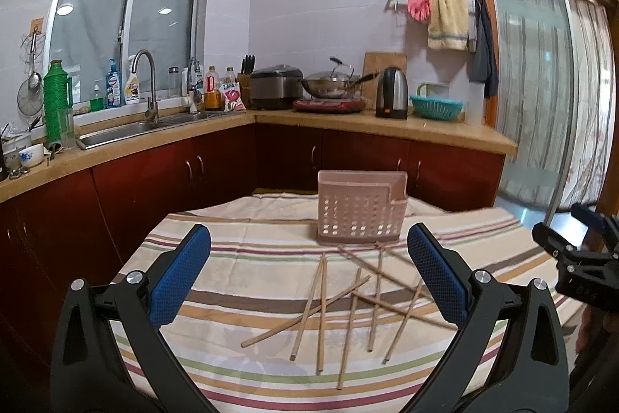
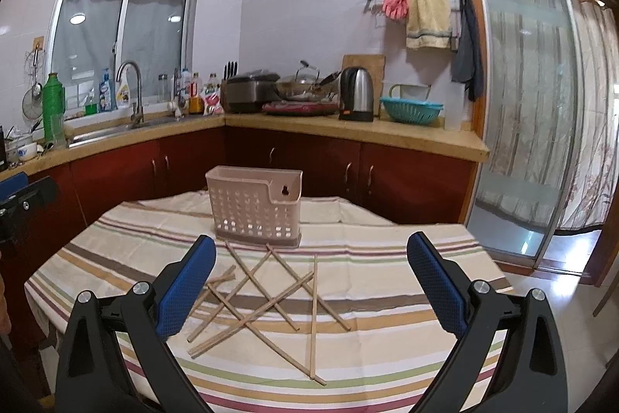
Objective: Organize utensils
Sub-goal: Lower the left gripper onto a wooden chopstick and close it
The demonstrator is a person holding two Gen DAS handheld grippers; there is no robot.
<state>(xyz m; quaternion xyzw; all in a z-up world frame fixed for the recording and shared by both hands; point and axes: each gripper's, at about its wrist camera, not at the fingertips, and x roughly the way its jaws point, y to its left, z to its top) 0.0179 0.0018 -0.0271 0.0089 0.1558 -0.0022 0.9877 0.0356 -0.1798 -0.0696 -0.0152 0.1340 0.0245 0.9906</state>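
Observation:
Several wooden chopsticks (image 1: 350,300) lie scattered and crossed on the striped tablecloth (image 1: 240,258); they also show in the right wrist view (image 2: 267,300). A pink perforated utensil holder (image 1: 361,206) stands upright just behind them, also in the right wrist view (image 2: 255,206). My left gripper (image 1: 309,271) is open and empty, above the near side of the chopsticks. My right gripper (image 2: 311,275) is open and empty, above the chopsticks' right part. The right gripper shows at the left view's right edge (image 1: 576,250), too partly for its jaws to be read there.
The table (image 2: 387,335) stands in a kitchen with red cabinets (image 1: 174,173) behind it. The counter holds a sink (image 1: 127,130), kettle (image 1: 392,93), wok (image 1: 332,86) and teal basket (image 1: 436,106). A glass sliding door (image 2: 530,103) is at right.

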